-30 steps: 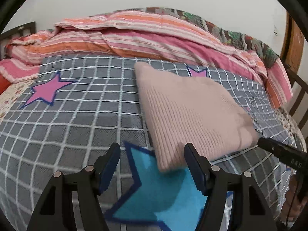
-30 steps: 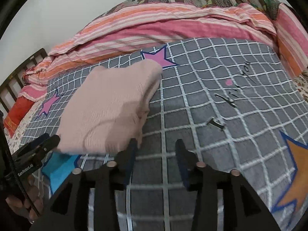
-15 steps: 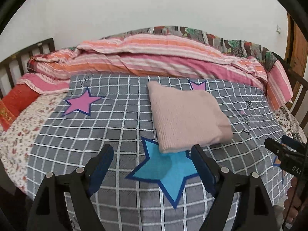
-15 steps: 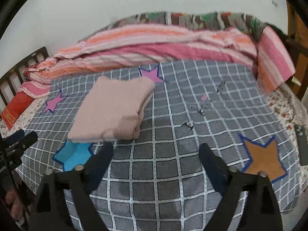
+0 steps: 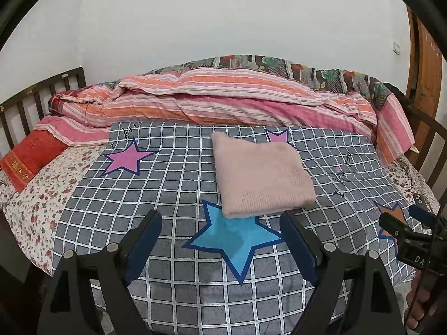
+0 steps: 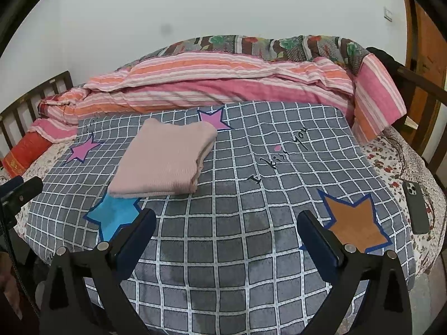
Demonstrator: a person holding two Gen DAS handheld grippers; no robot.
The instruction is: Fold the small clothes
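Note:
A folded pale pink knit garment [image 5: 259,176] [image 6: 164,162] lies flat on the grey checked blanket [image 5: 167,189] [image 6: 251,195], its near edge over a blue star. My left gripper [image 5: 220,217] hovers open above the blanket, just short of that near edge, with nothing between its fingers. My right gripper [image 6: 226,217] hangs to the right of the garment over bare blanket. Its jaws are opening wide and hold nothing.
A pink and orange striped quilt [image 5: 223,97] is heaped along the far side of the bed. A red pillow [image 5: 28,156] lies at the left by the wooden headboard [image 5: 28,97]. A dark phone [image 6: 416,209] rests on the floral sheet at the right edge.
Both grippers have let go of the garment's near edge, opened wide, and pulled back and up. The garment now lies folded on its own.

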